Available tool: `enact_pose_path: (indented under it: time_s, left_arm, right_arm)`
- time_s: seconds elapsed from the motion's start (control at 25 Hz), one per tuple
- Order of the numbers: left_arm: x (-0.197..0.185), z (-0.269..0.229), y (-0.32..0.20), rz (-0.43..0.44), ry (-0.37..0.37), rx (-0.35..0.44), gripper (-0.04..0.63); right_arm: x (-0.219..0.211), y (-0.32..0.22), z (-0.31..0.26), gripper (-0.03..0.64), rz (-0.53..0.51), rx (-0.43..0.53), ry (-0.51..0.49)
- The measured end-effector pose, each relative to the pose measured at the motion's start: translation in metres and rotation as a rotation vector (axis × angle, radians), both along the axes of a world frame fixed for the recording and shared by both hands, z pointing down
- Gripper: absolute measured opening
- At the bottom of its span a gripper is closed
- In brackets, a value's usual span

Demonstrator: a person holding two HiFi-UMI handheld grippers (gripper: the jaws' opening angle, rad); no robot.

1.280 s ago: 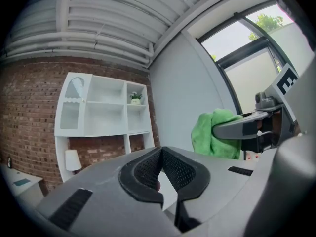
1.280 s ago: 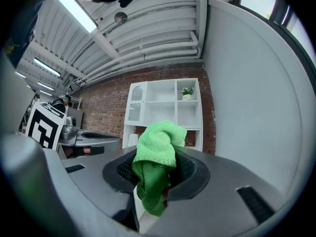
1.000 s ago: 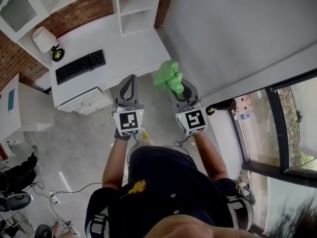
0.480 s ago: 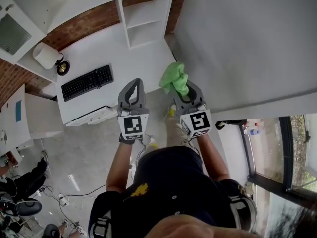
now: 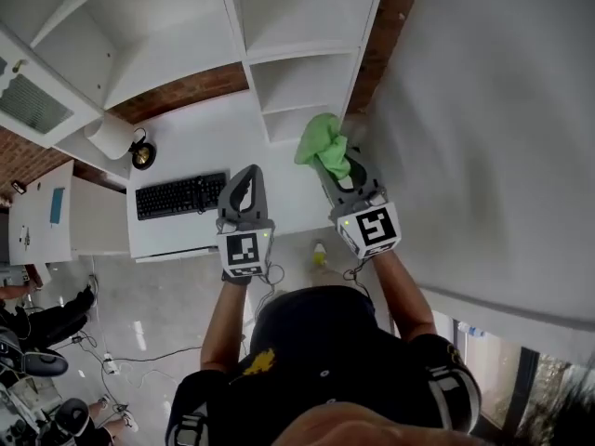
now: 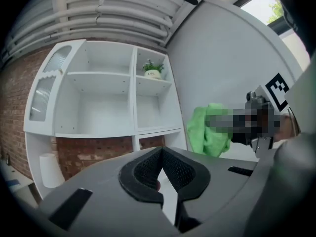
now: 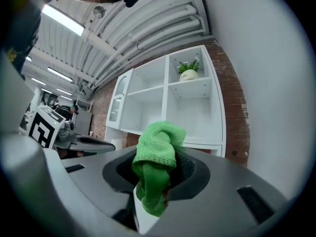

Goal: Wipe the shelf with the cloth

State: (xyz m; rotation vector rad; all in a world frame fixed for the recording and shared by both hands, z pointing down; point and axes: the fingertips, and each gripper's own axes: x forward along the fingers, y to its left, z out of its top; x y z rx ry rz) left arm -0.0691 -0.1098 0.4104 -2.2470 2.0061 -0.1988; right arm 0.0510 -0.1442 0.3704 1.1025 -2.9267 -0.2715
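A bright green cloth [image 5: 323,144] bunches out of my right gripper [image 5: 337,162], whose jaws are shut on it; in the right gripper view the cloth [image 7: 155,167] hangs between the jaws. My left gripper [image 5: 244,182] is held beside it, shut with nothing in it, jaw tips touching in the left gripper view [image 6: 162,170]. The white shelf unit [image 5: 297,77] stands ahead on a white desk [image 5: 216,151]. Its open compartments [image 7: 189,110] face both grippers, some way off. The cloth [image 6: 210,130] also shows at the right of the left gripper view.
A black keyboard [image 5: 181,195] and a white lamp [image 5: 112,136] sit on the desk. A small potted plant [image 7: 188,70] stands in the top right compartment. A grey wall [image 5: 493,128] runs along the right. Brick wall [image 5: 191,94] shows behind the shelf.
The view has closed in on the desk and shelf unit, which now fill the top of the head view. Both grippers kept their pose; the cloth stays in the right one.
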Motion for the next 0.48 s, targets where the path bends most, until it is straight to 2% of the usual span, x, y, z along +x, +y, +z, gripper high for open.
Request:
enact_pose_path:
  time_s: [0.12, 0.28, 0.36, 0.48]
  left_arm:
    - [0.002, -0.01, -0.049, -0.048, -0.002, -0.004, 0.018]
    - [0.002, -0.027, -0.1, -0.047, -0.002, 0.013, 0.018]
    - [-0.003, -0.037, -0.118, -0.046, -0.017, 0.026, 0.018]
    - [-0.01, -0.052, -0.14, -0.03, 0.01, 0.038, 0.018]
  right_arm:
    - [-0.003, -0.051, -0.023, 0.114, -0.071, 0.044, 0.011]
    - [-0.021, -0.103, -0.056, 0.114, -0.127, 0.149, 0.047]
    - [-0.035, -0.117, -0.072, 0.114, -0.153, 0.217, 0.092]
    - [-0.058, -0.137, -0.093, 0.114, -0.167, 0.304, 0.193]
